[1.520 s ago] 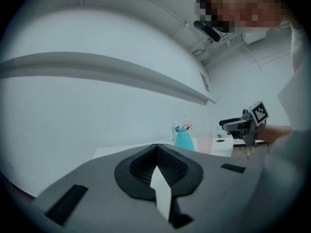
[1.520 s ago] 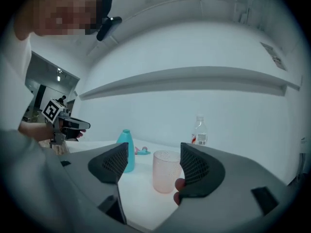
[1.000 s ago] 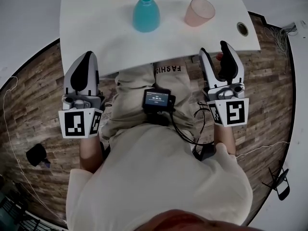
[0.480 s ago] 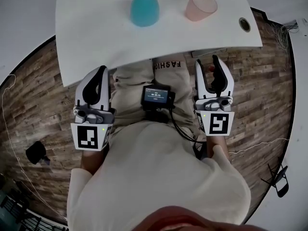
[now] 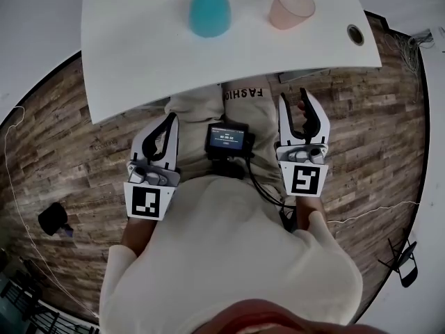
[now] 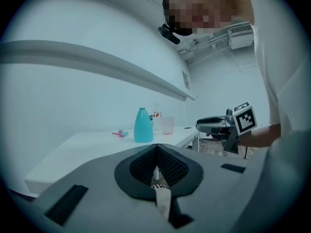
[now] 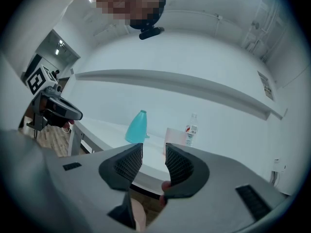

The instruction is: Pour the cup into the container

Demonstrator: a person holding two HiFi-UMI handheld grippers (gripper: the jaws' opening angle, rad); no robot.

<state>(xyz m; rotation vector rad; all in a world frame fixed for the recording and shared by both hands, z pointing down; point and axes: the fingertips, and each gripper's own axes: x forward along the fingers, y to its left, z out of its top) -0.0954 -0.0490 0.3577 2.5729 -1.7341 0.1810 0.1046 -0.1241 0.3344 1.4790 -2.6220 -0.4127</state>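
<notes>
A teal bottle-shaped container (image 5: pixel 210 9) and a pink cup (image 5: pixel 290 7) stand apart on the white table (image 5: pixel 139 54), the cup to the right. Both grippers hang below the table's near edge, over the person's lap. My left gripper (image 5: pixel 170 120) is shut with nothing in it; its pads meet in the left gripper view (image 6: pixel 156 149). My right gripper (image 5: pixel 293 100) is closing, with a narrow gap between its pads and nothing between them (image 7: pixel 153 152). The right gripper view has the container (image 7: pixel 137 127) and the cup (image 7: pixel 175 136) far ahead.
A clear plastic bottle (image 7: pixel 190 129) stands behind the cup. A pink and blue item (image 6: pixel 119 133) lies left of the container. The table has a round grommet hole (image 5: pixel 355 34) at its right edge. A small screen device (image 5: pixel 227 139) hangs at the person's waist, with cables (image 5: pixel 268 190).
Both grippers have drawn back from the table's edge toward the body and closer together. The right gripper's jaws have narrowed.
</notes>
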